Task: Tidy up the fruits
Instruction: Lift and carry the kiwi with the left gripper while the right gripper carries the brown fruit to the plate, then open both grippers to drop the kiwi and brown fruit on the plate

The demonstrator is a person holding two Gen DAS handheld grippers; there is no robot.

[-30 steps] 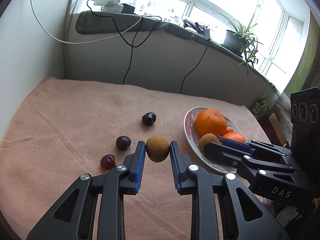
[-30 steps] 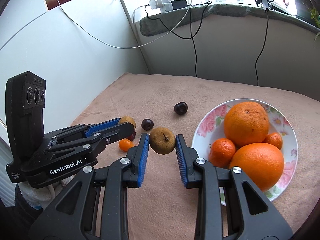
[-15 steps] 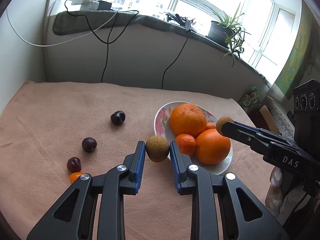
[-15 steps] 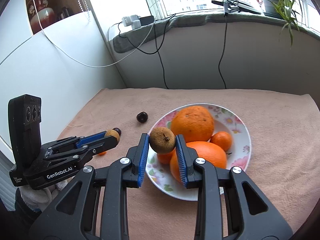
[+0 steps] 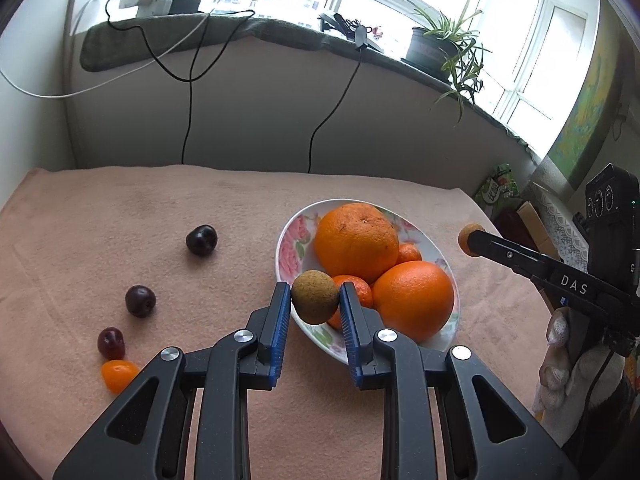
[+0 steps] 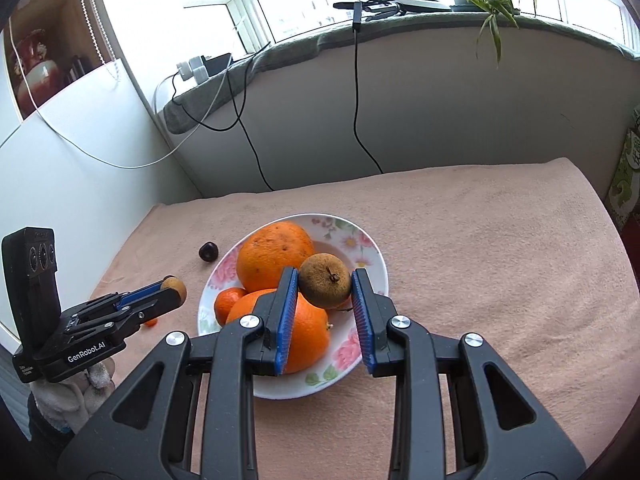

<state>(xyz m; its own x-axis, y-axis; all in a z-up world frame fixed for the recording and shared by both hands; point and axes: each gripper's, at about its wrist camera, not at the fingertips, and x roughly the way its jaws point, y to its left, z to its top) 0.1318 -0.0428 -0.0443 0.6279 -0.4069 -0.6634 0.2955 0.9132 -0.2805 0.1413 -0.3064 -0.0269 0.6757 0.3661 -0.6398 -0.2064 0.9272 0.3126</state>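
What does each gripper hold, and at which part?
Left gripper: a brown round fruit, pinched at its two sides. Right gripper: another brown fruit, also by its sides, stem facing the camera.

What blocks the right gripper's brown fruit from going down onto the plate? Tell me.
No free obstacle shows. The right gripper holds its brown fruit above the plate, but the oranges fill the spot beneath it; bare plate shows only toward the far rim.

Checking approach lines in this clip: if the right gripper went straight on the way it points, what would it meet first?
Probably the fruit pile in the floral white plate: the right gripper, shut on a round brown longan, points at the big orange and bare plate beside it. Depth is unclear, so it might pass above them.
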